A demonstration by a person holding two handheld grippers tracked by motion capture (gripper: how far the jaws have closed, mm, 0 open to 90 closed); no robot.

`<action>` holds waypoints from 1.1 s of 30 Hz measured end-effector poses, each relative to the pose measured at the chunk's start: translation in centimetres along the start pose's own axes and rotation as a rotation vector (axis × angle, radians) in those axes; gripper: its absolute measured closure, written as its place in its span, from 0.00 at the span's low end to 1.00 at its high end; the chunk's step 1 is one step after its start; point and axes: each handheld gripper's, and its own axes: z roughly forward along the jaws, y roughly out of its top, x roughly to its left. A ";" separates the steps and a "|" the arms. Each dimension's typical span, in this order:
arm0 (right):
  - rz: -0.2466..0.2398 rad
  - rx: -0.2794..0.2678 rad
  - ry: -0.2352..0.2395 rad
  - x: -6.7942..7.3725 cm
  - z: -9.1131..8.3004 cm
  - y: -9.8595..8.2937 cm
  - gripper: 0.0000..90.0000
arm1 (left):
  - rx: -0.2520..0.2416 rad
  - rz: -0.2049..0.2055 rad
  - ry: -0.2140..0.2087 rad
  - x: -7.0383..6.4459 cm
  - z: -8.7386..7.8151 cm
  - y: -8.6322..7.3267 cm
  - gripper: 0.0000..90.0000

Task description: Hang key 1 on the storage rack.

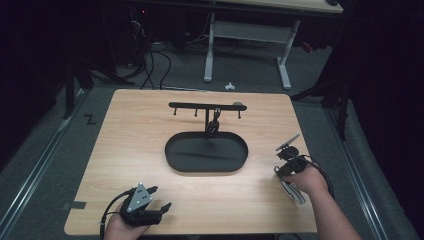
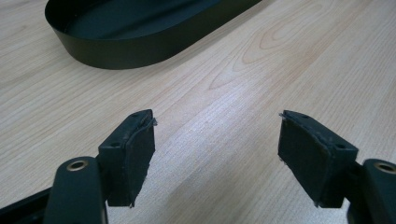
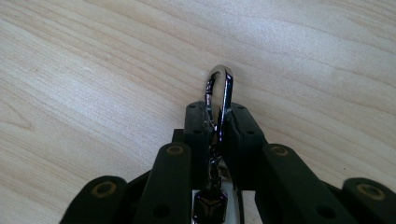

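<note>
1. Clamping a shiny metal ring [image 3: 218, 93], the right gripper [image 3: 217, 122] has its two jaws pressed together on the ring's lower part; the ring's rounded top sticks out past the jaw tips toward 12 o'clock in the right gripper view, and a small dark charm [image 3: 210, 205] hangs from it between the jaw arms.
2. The ring's top lies close to the wooden table [image 3: 93, 70]; whether it touches the surface cannot be told.
3. In the high view the right gripper [image 1: 289, 161] sits at about 4 o'clock from the oval tray [image 1: 172, 162], near the table's right edge, with the person's hand [image 1: 310, 179] around it.
4. The left gripper [image 2: 217, 135] has its jaws spread wide with bare table between the pads [image 2: 140, 154].
5. In the high view the left gripper [image 1: 159, 198] rests at about 7 o'clock from the tray, near the table's front edge.
6. Behind the tray rises a black T-shaped stand [image 1: 207, 106], with a small dark item [image 1: 215, 122] hanging beside its post.
</note>
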 end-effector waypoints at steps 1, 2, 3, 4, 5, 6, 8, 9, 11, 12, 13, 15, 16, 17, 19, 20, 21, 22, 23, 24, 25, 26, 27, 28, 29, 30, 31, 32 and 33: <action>-0.003 -0.005 0.003 0.1 0.1 0.1 0.90 | 0.000 0.000 0.000 0.0 0.0 0.0 0.31; -0.007 -0.001 0.003 0.2 0.1 0.1 0.90 | 0.000 0.000 0.000 0.0 0.0 0.0 0.31; -0.009 0.000 0.004 0.3 0.2 0.2 0.90 | 0.001 0.000 0.000 0.0 0.0 0.0 0.31; -0.012 0.002 0.003 0.4 0.3 0.3 0.90 | 0.001 0.000 0.000 0.0 0.0 0.0 0.31; -0.017 0.011 -0.001 0.5 0.4 0.3 0.90 | 0.001 0.000 0.000 0.0 0.0 0.0 0.31; -0.011 0.016 -0.004 0.6 0.5 0.4 0.90 | 0.001 0.001 0.000 0.0 0.0 0.0 0.31; -0.017 0.012 -0.005 0.7 0.6 0.5 0.90 | 0.002 0.002 0.000 0.0 0.0 0.0 0.31; -0.020 0.005 -0.005 0.7 0.6 0.5 0.91 | 0.002 0.002 0.000 0.0 0.0 0.0 0.31; -0.028 -0.009 -0.028 0.8 0.6 0.5 0.91 | 0.001 0.002 -0.001 0.0 0.0 0.0 0.31; -0.027 -0.011 -0.022 0.9 0.6 0.5 0.91 | 0.001 0.001 -0.002 0.0 0.0 0.0 0.31; -0.027 -0.010 -0.018 0.9 0.5 0.5 0.92 | 0.001 0.001 -0.002 0.0 0.0 0.0 0.31; -0.027 -0.025 -0.011 1.0 0.2 0.5 0.93 | 0.001 0.001 -0.003 0.0 0.0 0.0 0.31; -0.028 -0.032 -0.011 1.0 0.0 0.5 0.93 | 0.001 0.001 -0.004 0.0 0.0 0.0 0.31; -0.032 -0.044 -0.011 1.1 -0.4 0.5 0.93 | 0.001 0.001 -0.004 0.0 -0.1 0.0 0.31; -0.034 -0.056 -0.002 1.3 -0.9 0.4 0.93 | 0.000 0.001 -0.005 0.0 -0.1 0.0 0.31; -0.040 -0.057 0.002 1.3 -1.2 0.4 0.93 | 0.002 0.002 -0.005 0.0 -0.1 0.0 0.31; -0.046 -0.064 0.001 1.5 -1.5 0.3 0.93 | 0.000 0.002 -0.004 -0.1 0.0 0.0 0.31; -0.039 -0.063 -0.002 1.7 -1.8 0.3 0.93 | 0.001 0.002 -0.005 0.0 0.0 0.0 0.31; -0.056 -0.077 0.001 1.7 -2.1 0.2 0.93 | -0.001 0.002 -0.004 -0.1 0.0 0.0 0.31; -0.054 -0.081 0.007 1.9 -2.3 0.2 0.93 | -0.002 0.001 -0.004 0.0 0.0 0.0 0.31; -0.056 -0.086 0.010 2.0 -2.6 0.2 0.93 | -0.001 0.001 -0.006 0.0 0.0 0.0 0.31; -0.058 -0.093 0.013 2.1 -2.9 0.1 0.93 | -0.001 0.001 -0.006 0.0 0.0 0.0 0.31; -0.065 -0.098 0.005 2.2 -3.2 0.1 0.93 | -0.003 0.000 -0.007 0.0 0.0 0.0 0.31; -0.065 -0.106 0.008 2.3 -3.4 0.1 0.93 | -0.005 -0.001 -0.008 0.0 0.0 0.0 0.31; -0.065 -0.108 0.007 2.4 -3.6 0.1 0.93 | -0.008 -0.001 -0.011 0.0 0.0 0.0 0.31; -0.059 -0.121 0.014 2.5 -3.8 0.0 0.93 | -0.010 -0.001 -0.014 0.0 0.0 0.1 0.31; -0.059 -0.124 0.019 2.6 -4.0 0.0 0.93 | -0.016 -0.003 -0.014 0.0 0.0 0.1 0.31; -0.062 -0.123 0.021 2.7 -4.1 0.0 0.93 | -0.022 -0.007 -0.018 0.1 0.1 0.1 0.31; -0.068 -0.130 0.023 2.9 -4.3 -0.1 0.93 | -0.022 -0.010 -0.021 0.2 0.1 0.2 0.31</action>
